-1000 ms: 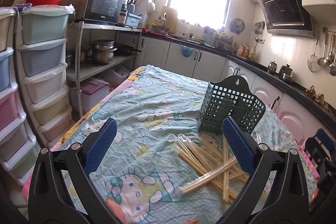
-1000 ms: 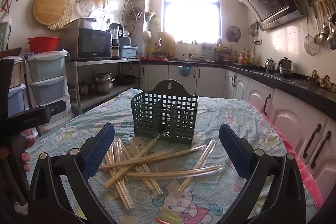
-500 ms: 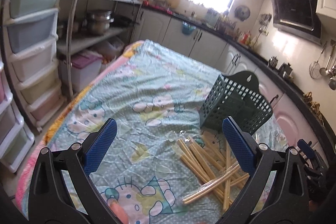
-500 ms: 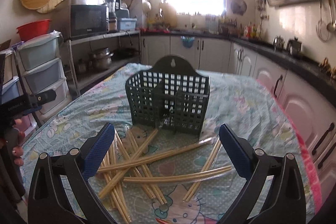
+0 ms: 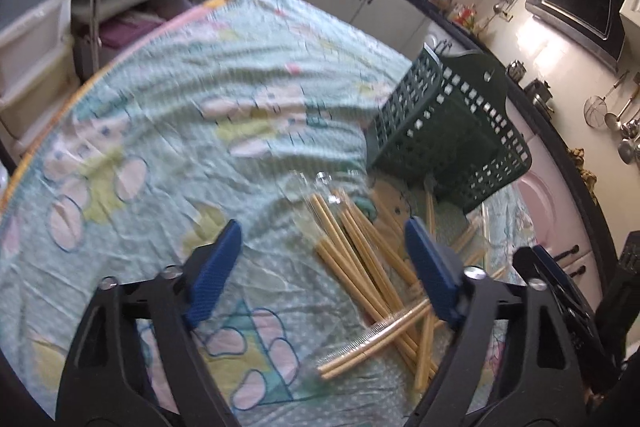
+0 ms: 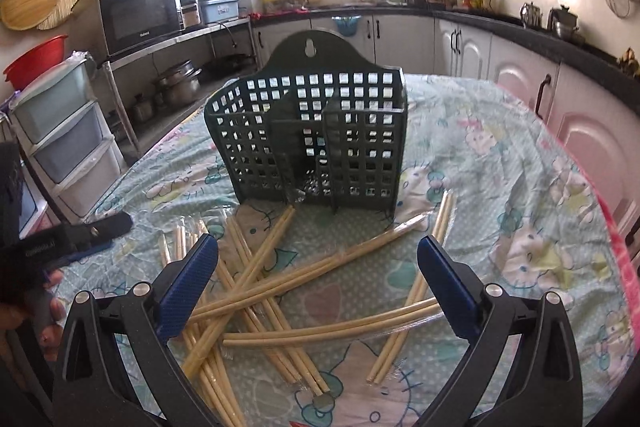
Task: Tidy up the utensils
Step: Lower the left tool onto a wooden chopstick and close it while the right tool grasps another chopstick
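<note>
both wrist cams tilt down, close over shared chopsticks (image 5: 360, 259) & basket (image 6: 312, 143).

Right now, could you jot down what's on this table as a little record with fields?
surface: table under a cartoon-print cloth
container: dark green lattice basket, upright, seemingly empty
utensils: wrapped chopsticks scattered in a crossed pile in front of the basket
left hand-held gripper: closing, nothing between its pads, over the pile's edge
right hand-held gripper: open, holding nothing, above the pile
</note>
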`<state>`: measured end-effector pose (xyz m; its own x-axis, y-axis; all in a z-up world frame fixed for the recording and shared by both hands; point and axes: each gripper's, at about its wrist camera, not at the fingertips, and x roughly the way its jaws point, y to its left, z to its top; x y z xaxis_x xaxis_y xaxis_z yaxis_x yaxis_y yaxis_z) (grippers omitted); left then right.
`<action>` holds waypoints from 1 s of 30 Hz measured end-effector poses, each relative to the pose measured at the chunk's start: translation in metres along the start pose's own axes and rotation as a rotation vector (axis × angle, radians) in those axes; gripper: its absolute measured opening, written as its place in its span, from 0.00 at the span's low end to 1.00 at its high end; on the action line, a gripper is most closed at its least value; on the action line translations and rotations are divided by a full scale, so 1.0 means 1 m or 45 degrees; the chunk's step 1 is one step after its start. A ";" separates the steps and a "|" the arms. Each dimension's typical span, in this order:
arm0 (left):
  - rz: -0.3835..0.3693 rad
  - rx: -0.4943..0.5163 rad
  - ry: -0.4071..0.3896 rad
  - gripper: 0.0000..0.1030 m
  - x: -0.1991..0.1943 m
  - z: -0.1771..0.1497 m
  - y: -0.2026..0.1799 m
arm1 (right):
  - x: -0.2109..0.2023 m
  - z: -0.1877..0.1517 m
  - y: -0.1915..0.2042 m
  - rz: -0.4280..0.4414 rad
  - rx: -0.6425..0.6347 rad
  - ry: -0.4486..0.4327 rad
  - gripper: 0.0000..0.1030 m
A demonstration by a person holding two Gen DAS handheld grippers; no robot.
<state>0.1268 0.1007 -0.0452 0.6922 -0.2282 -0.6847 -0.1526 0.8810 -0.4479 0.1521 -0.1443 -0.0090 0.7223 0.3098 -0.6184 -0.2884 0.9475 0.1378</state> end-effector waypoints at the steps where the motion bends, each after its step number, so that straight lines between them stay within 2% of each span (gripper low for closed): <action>1: -0.005 0.004 0.014 0.66 0.003 -0.001 -0.001 | 0.004 0.000 -0.002 0.008 0.016 0.017 0.94; 3: -0.023 0.004 0.034 0.62 0.007 -0.002 -0.003 | 0.010 -0.001 -0.005 0.015 0.049 0.043 0.94; 4: -0.035 -0.003 0.051 0.60 0.010 -0.002 -0.003 | 0.013 -0.002 -0.007 0.026 0.069 0.057 0.91; 5: -0.048 -0.014 0.067 0.59 0.012 -0.003 -0.003 | 0.016 -0.002 -0.008 0.034 0.081 0.069 0.83; 13: -0.057 -0.065 0.145 0.48 0.030 -0.002 0.002 | 0.039 -0.006 -0.020 0.110 0.204 0.199 0.63; 16: -0.055 -0.094 0.165 0.45 0.038 0.000 0.006 | 0.042 -0.005 -0.021 0.125 0.227 0.217 0.60; 21: -0.048 -0.104 0.177 0.42 0.045 0.006 0.007 | 0.046 -0.004 -0.022 0.155 0.255 0.238 0.50; 28: 0.000 -0.107 0.179 0.26 0.051 0.012 0.009 | 0.048 -0.004 -0.027 0.177 0.325 0.243 0.38; 30: 0.011 -0.106 0.176 0.20 0.051 0.012 0.011 | 0.048 -0.004 -0.030 0.190 0.346 0.247 0.31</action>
<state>0.1690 0.1032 -0.0782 0.5875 -0.2808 -0.7589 -0.2201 0.8471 -0.4838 0.1928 -0.1582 -0.0458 0.5447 0.4499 -0.7078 -0.1853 0.8877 0.4216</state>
